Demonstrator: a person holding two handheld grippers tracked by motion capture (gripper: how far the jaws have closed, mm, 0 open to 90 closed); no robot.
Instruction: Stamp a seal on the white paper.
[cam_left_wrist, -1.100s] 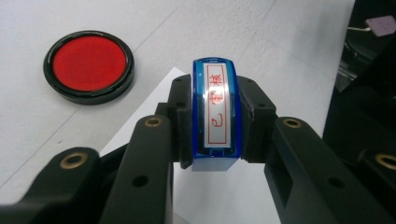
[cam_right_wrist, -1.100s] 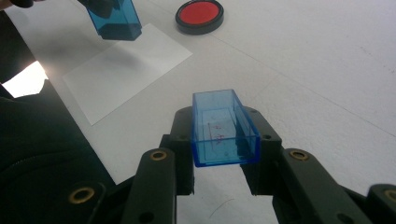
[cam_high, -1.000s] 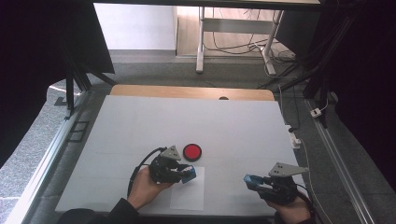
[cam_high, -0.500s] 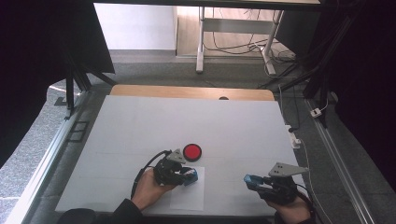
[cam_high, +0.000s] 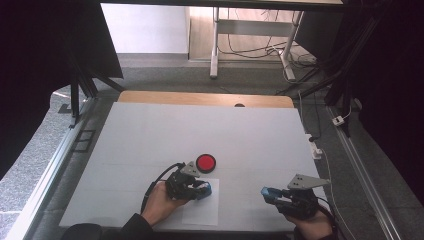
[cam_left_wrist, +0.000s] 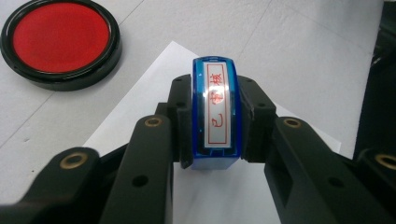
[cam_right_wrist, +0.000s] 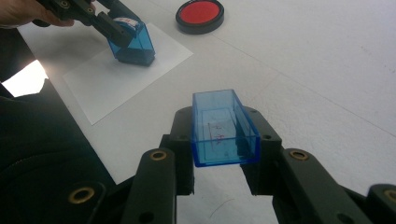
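A white sheet of paper (cam_high: 201, 207) lies near the person's edge of a pale grey table (cam_high: 150, 135) and serves as the landmark here. A blue stamp (cam_left_wrist: 216, 116) is clamped between the 2 black jaws of the left gripper (cam_high: 194, 188), which are closed on its flat sides. In the left gripper view the stamp's top label, with red characters inside a red frame, faces the camera, and the stamp is held over the paper. In the right gripper view the same stamp (cam_right_wrist: 131, 44) is seen tilted, with its lower end on or just above the paper; contact cannot be confirmed. The left hand (cam_high: 162, 205) is wrapped around the gripper body at the paper's left edge.

A round ink pad (cam_high: 205, 162) with a red centre and black rim sits on the table just beyond the paper's far edge, apart from the stamp.

To the right of the paper, well apart from it, the right gripper (cam_high: 274, 196) is held above the table. Its 2 jaws are closed on a clear blue stamp cap (cam_right_wrist: 224, 128), an empty open-topped box with faint red marks inside. The cap is off the paper entirely.
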